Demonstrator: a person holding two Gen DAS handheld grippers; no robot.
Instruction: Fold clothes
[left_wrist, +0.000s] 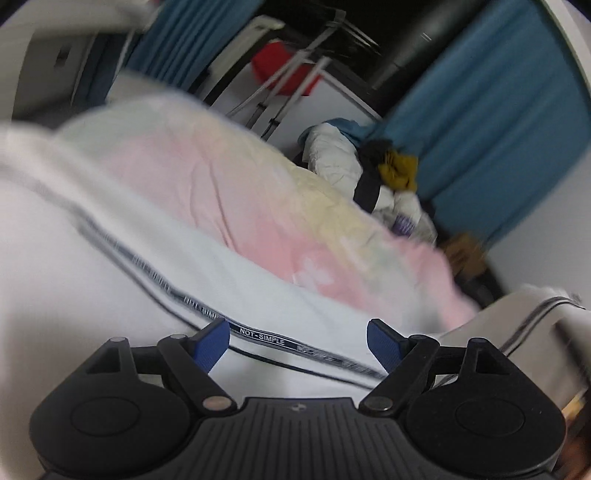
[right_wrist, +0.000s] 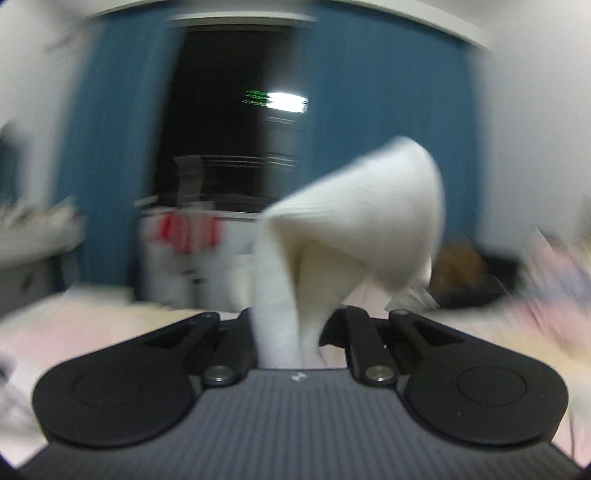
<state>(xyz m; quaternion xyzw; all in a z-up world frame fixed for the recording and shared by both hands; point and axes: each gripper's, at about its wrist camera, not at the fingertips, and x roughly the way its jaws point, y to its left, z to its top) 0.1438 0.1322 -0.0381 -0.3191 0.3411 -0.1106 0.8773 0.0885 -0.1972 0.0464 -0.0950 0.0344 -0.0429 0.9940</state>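
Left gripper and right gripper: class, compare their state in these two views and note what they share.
The left gripper is open, its blue fingertips wide apart above the white garment; the right gripper is shut on a cream cloth. The left holds nothing; the right lifts its cloth above the bed. Both have black linkages.

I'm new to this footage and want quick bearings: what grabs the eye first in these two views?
In the right wrist view, a cream ribbed cloth rears up in a peak from the shut right tongs, centre frame against blue curtains. In the left wrist view, the open left tongs hover over a white garment with a striped band reading NOT-SIMPLE, with a pink bedspread behind.
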